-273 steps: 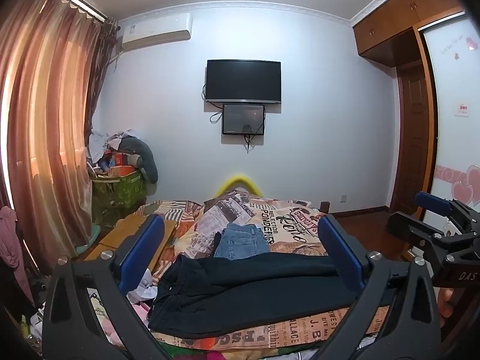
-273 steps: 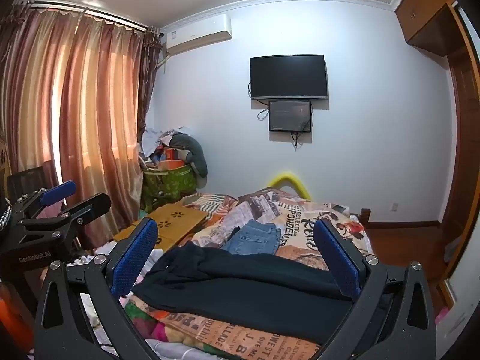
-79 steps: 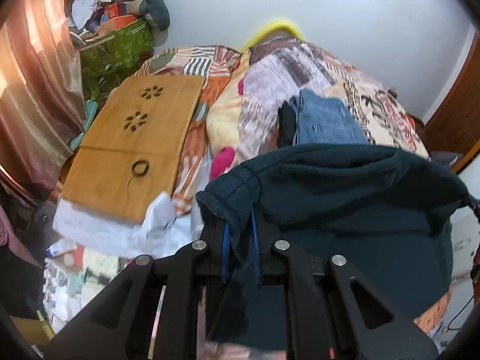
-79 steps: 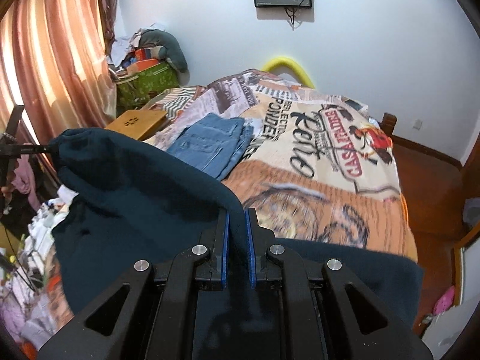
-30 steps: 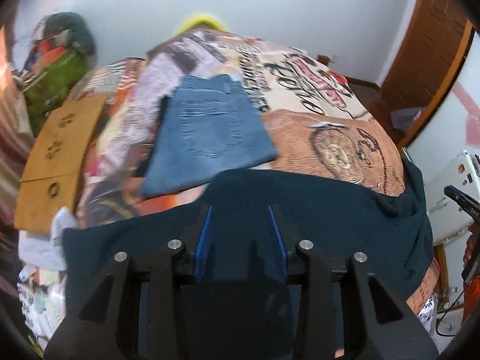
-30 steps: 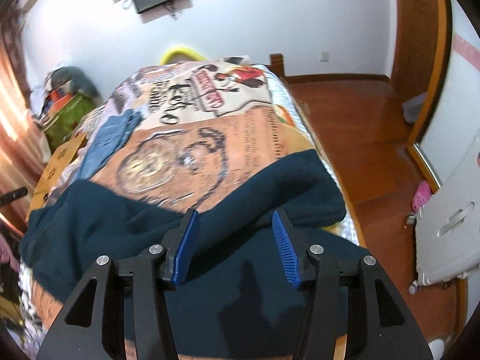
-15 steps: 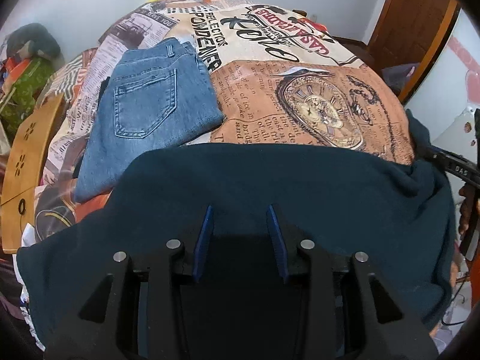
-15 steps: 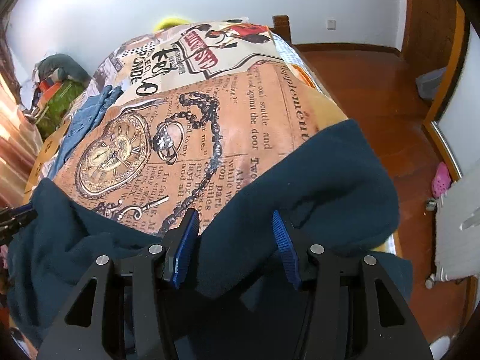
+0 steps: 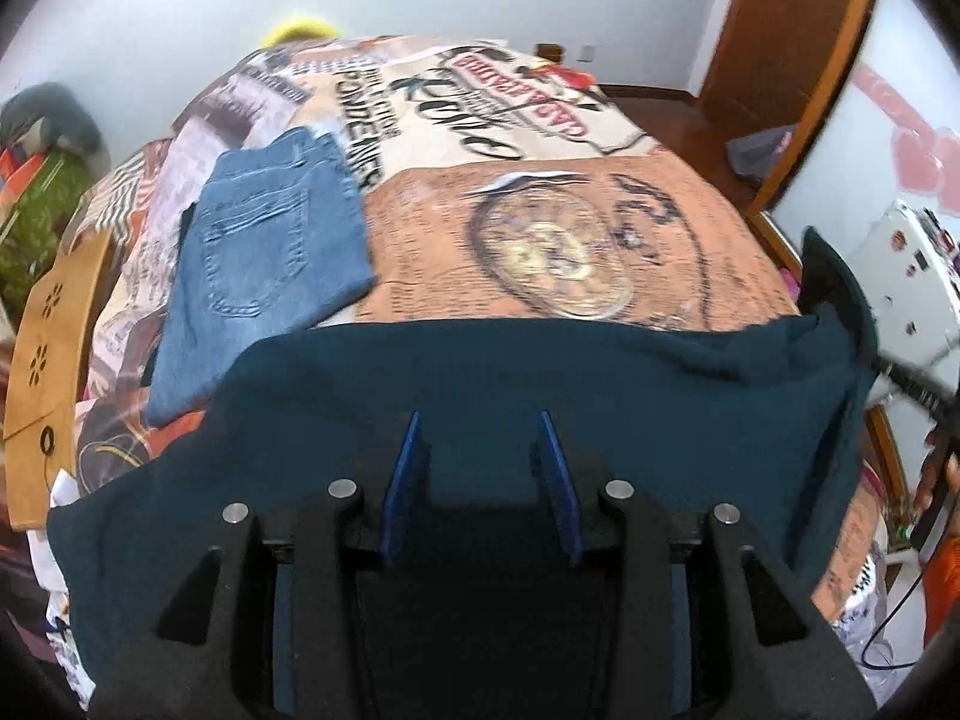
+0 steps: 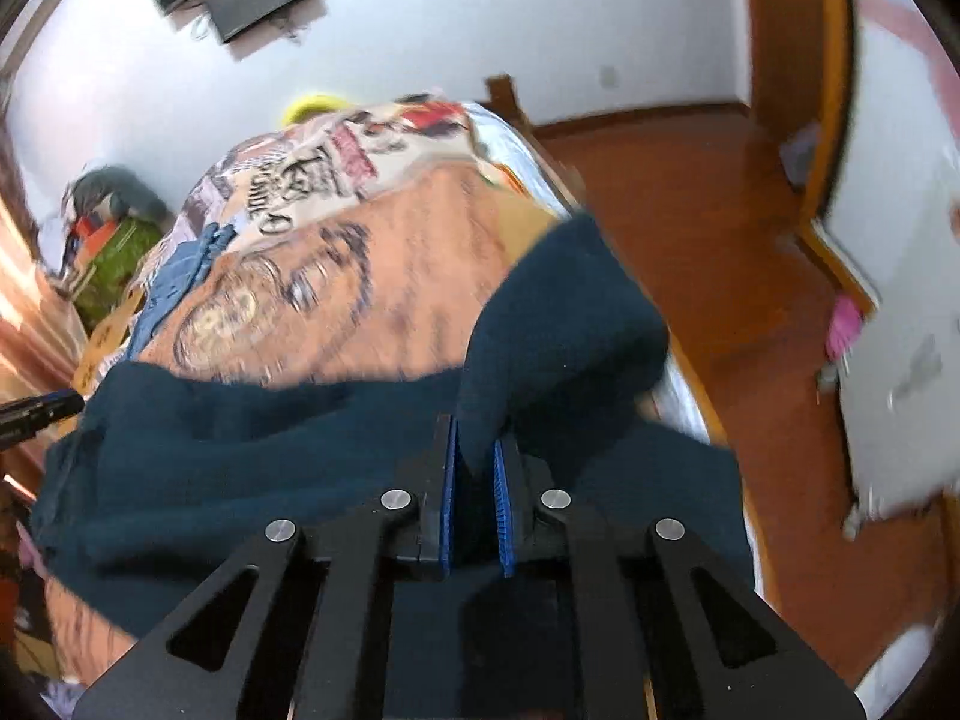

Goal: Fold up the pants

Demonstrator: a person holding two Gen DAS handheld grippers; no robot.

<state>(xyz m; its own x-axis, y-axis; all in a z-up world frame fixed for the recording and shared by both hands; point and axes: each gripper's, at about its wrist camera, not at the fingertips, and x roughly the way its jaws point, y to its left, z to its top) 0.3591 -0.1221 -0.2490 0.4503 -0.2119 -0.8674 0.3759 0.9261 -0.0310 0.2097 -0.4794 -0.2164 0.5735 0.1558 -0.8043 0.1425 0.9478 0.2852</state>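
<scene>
**Dark Pants on the Bed**

The dark blue pants (image 9: pixel 540 384) lay spread across the near end of the bed (image 9: pixel 540 228). The left gripper (image 9: pixel 480 480) hung over them with its blue fingers apart, holding nothing. The right gripper (image 10: pixel 474 480) pinched a raised fold of the pants between its fingers. Folded blue jeans (image 9: pixel 264 264) lay just beyond the pants.

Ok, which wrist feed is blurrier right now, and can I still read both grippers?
Right wrist view: heavy motion smear over the bedspread and floor, yet the right gripper reads sharp, nearly shut on a fold of the dark pants. Left wrist view: milder blur, the jeans readable; the left gripper is open over the pants. Both bend at the edges.
</scene>
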